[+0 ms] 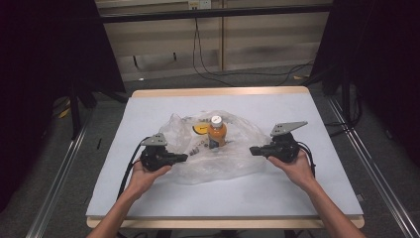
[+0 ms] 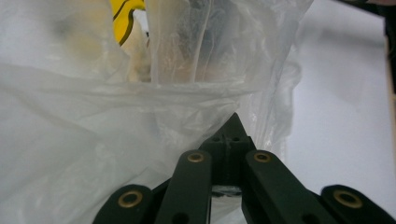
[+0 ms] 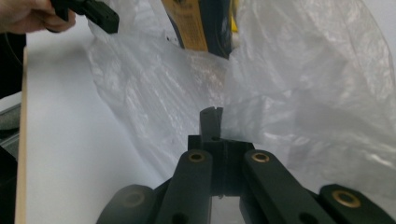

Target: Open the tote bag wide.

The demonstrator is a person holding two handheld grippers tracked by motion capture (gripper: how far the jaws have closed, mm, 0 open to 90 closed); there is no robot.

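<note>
Left gripper point(image 1: 184, 157): jaws clenched on a fold of the clear plastic bag point(image 1: 233, 161); in the left gripper view the film point(image 2: 93, 154) is drawn taut to a point right at the closed tips point(image 2: 235, 122). Right gripper point(image 1: 252, 150): jaws also clenched, tips point(image 3: 211, 114) pressed together w/ bag film point(image 3: 299, 112) gathered against them, so it grips the bag's right edge.

Bag lies crumpled at the table's centre, between the two grippers, stretched left to right by them. Inside it, approx. mid-bag, an orange bottle point(image 1: 217, 133) w/ white cap stands upright; its label point(image 3: 187, 23) shows at the top of the right gripper view. Just left of the bottle, a yellow item point(image 1: 199, 129) w/ dark markings, seen thru the film in the left gripper view too point(image 2: 122, 16). Some small dark bits sit near the bottle's left, too small to tell what.

Person's left hand point(image 1: 143, 176) holds the left gripper at the bag's near-left; right hand point(image 1: 297, 166) holds the right gripper at the bag's right. Both forearms come in from the near edge. Table point(image 1: 148, 109) has a pale grey-white top w/ wooden rim. Cables point(image 1: 213, 74) run across the floor at the far side.
</note>
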